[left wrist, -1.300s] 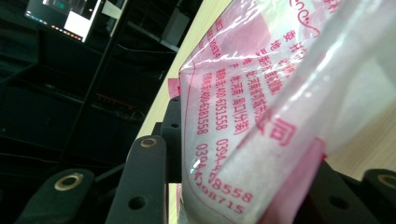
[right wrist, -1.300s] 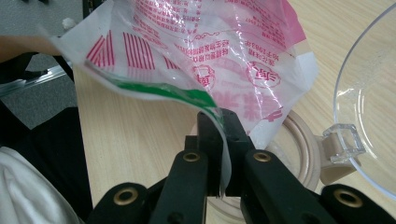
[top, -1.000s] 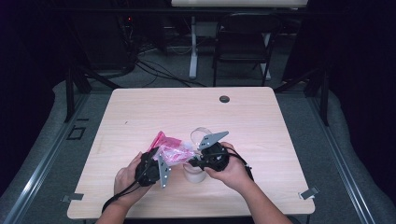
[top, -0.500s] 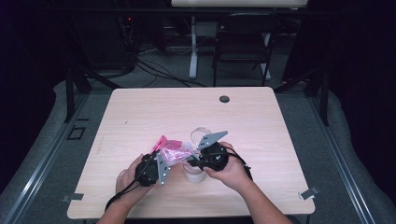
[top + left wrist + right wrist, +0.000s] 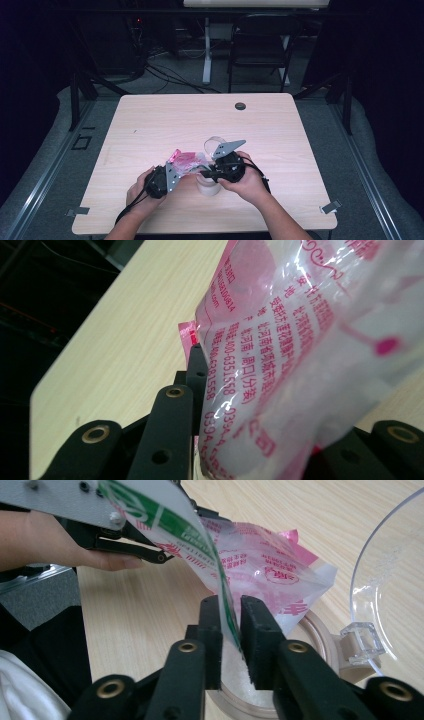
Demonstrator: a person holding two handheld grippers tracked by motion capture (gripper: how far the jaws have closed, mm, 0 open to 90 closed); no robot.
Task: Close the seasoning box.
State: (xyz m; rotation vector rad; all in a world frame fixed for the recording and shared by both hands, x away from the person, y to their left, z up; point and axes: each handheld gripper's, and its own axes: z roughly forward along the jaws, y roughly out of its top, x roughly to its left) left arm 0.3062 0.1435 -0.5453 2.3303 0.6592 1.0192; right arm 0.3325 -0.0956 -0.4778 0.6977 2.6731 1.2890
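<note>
Holding one pink bag (image 5: 186, 161) directly over one open jar (image 5: 208, 186), your two grippers: left gripper (image 5: 200, 390) clamps its edge; right gripper (image 5: 231, 630), jaws just widening, flanks its corner.

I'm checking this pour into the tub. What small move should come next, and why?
Probably tip the pink-printed clear plastic bag slightly more over the round beige tub with the left claw, whose jaws have just been closing on it. The right claw's jaws have just been opening, the bag's edge loose between them, and white granules already lie in the tub.
</note>
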